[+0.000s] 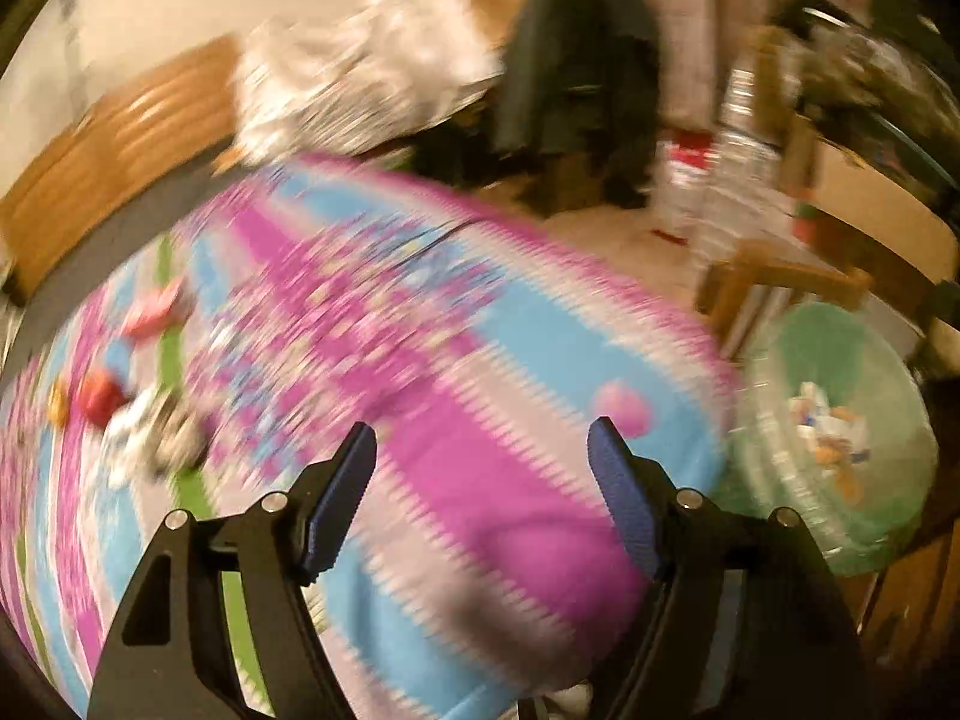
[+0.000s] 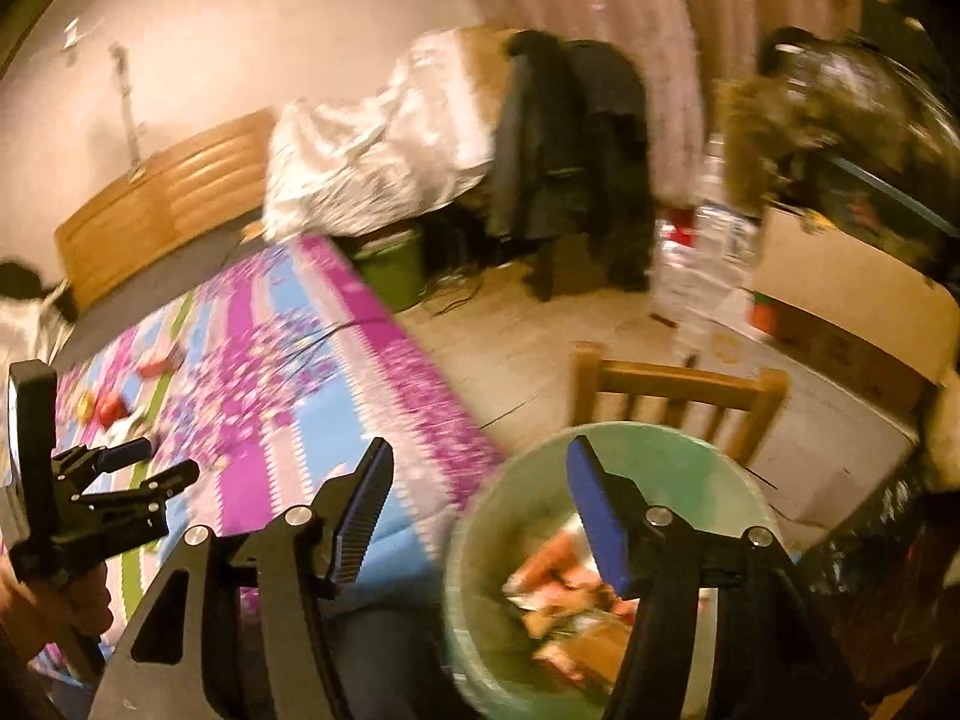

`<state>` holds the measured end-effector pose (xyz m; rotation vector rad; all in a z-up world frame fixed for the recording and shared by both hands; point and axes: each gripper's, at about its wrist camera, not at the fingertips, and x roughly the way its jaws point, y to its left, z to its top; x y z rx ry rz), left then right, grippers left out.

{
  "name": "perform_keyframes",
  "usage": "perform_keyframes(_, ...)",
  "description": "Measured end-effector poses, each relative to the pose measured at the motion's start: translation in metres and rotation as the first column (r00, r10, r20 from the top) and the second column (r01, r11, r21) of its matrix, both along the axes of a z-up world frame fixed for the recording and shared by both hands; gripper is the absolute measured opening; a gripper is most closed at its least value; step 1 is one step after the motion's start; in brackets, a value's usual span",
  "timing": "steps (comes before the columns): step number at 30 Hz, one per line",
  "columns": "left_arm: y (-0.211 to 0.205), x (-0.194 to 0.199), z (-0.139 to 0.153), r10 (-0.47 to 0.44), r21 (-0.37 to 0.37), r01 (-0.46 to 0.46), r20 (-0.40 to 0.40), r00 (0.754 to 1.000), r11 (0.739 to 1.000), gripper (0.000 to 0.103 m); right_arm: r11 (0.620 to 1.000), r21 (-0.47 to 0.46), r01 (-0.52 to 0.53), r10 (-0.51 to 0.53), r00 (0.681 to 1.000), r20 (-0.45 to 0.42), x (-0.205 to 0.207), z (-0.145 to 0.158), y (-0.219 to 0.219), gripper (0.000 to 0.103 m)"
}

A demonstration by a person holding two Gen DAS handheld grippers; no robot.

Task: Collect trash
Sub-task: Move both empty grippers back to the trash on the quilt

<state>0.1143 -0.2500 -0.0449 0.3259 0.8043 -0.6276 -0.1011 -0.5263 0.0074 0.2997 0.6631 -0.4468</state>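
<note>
Both tools, left (image 1: 483,495) and right (image 2: 477,516), are hanging open and empty beside the green plastic-lined bin (image 2: 672,450), while light crumpled red-and-white wrappers (image 1: 129,402) on the bed probably want pinching mid-body.

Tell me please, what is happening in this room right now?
A person is picking up trash with a claw in each hand. Both are open and hold nothing. The right claw is over a green bin that already has wrappers in it. The left claw is over the bright bedspread, where a few small pieces of litter lie. The pictures are blurred.
</note>
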Motion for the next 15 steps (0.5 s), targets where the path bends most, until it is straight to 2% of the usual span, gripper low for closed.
perform_keyframes(4,0.059,0.023,-0.020,0.148,0.001,-0.148,-0.060,0.987,0.989,0.070,0.989,0.009,-0.148,0.148,0.988,-0.045,0.050,-0.011,0.045,0.064)
perform_keyframes(8,0.128,0.042,-0.042,0.304,0.018,-0.304,-0.118,0.945,0.952,0.070,0.958,0.033,-0.286,0.287,0.955,-0.079,0.100,-0.024,0.095,0.064)
perform_keyframes(10,0.163,0.052,-0.052,0.386,0.020,-0.388,-0.157,0.909,0.921,0.070,0.932,0.047,-0.359,0.362,0.927,-0.095,0.127,-0.031,0.124,0.064)
perform_keyframes(11,0.184,0.058,-0.057,0.434,0.016,-0.438,-0.179,0.883,0.899,0.070,0.920,0.053,-0.388,0.391,0.915,-0.097,0.137,-0.034,0.135,0.064)
perform_keyframes(12,0.196,0.060,-0.059,0.461,0.014,-0.467,-0.188,0.867,0.884,0.070,0.898,0.063,-0.435,0.439,0.893,-0.097,0.153,-0.037,0.153,0.064)
perform_keyframes(13,0.215,0.064,-0.063,0.504,0.011,-0.512,-0.198,0.841,0.859,0.070,0.880,0.069,-0.471,0.476,0.874,-0.096,0.166,-0.039,0.166,0.064)
perform_keyframes(15,0.239,0.068,-0.067,0.553,0.007,-0.565,-0.210,0.806,0.825,0.070,0.825,0.064,-0.561,0.565,0.819,-0.098,0.197,-0.043,0.203,0.064)
